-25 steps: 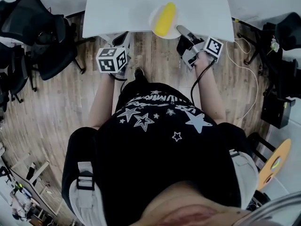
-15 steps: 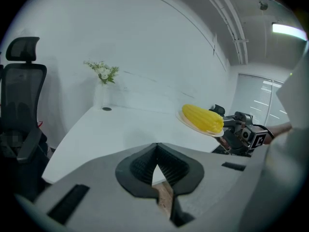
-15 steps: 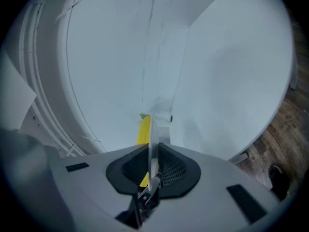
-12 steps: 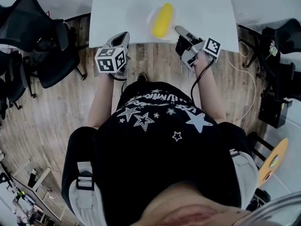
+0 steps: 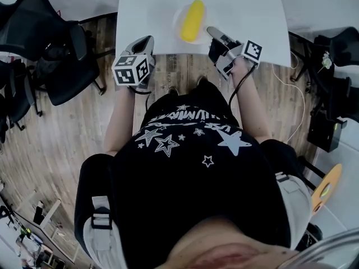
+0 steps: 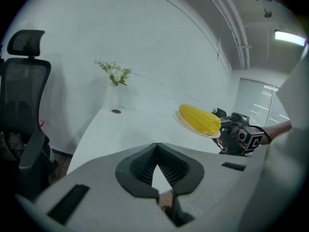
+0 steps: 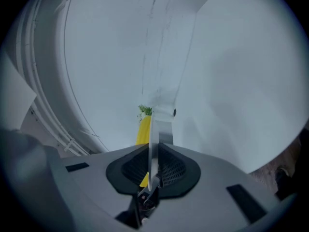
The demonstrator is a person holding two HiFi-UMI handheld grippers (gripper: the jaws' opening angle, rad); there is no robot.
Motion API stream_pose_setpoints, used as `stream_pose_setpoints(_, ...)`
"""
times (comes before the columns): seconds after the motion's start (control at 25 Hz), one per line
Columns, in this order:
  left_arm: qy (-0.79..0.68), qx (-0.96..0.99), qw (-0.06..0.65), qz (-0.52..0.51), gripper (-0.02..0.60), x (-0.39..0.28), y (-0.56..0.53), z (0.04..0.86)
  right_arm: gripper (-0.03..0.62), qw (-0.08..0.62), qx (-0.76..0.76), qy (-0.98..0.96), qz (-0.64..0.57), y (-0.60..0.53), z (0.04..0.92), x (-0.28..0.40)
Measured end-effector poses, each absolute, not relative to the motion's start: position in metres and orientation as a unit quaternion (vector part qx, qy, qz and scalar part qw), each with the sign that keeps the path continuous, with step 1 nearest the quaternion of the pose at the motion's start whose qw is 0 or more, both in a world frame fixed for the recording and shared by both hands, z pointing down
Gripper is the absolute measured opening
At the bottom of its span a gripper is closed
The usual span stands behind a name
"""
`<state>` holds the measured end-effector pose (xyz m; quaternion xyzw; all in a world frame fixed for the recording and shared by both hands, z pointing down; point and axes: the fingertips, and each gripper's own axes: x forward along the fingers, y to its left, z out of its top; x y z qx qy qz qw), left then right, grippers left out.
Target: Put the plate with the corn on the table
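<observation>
The right tongs [image 5: 213, 33] are clenched on the near rim of the plate [image 5: 177, 24]. They reach in almost level, so the plate lies flat and the corn [image 5: 192, 20], loose along its middle, has no slope to roll down. The grip is at the very edge, which leaves the underside free to meet the bench [image 5: 146, 10]. The plate is over the bench's front part, just in from the edge facing the person. The left tongs [image 5: 147, 42] are closed on nothing and hang by that front edge, well apart from the plate. They are probably held out of the way because one grip is enough for so light a load.

The head view gives the layout from above, but a white plate on a white bench tells nothing about height. The left gripper view looks across from the side and supplies that: plate and corn appear raised a little above the surface, so I judge the set-down not yet done. It also shows a flower sprig [image 6: 115, 74] at the far end of the bench and an office chair [image 6: 24, 71] beside it, both away from the landing spot. Only the right gripper view shows the grip itself, with the rim edge-on between the pads and the corn's yellow just behind it.
</observation>
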<state>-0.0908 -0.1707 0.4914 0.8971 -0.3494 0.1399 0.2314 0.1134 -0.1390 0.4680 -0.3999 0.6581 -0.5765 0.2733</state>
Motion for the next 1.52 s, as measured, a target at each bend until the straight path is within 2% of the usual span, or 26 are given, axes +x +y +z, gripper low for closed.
stream_pose_setpoints(0.6, -0.434, 0.853, 0.262, 0.123, 0.006, -0.162, -0.208, 0.503, 0.038, 0.224, -0.326, 0.684, -0.614, -0.225, 0.482, 0.04)
stream_pose_setpoints(0.96, -0.461, 0.839, 0.259, 0.127, 0.006, -0.161, -0.239, 0.51, 0.038, 0.215, -0.288, 0.695, -0.622, -0.271, 0.496, 0.03)
stream_pose_setpoints(1.52, -0.489, 0.814, 0.281, 0.14, 0.006, -0.178, -0.352, 0.531, 0.037, 0.18, -0.272, 0.697, -0.638, -0.395, 0.531, 0.002)
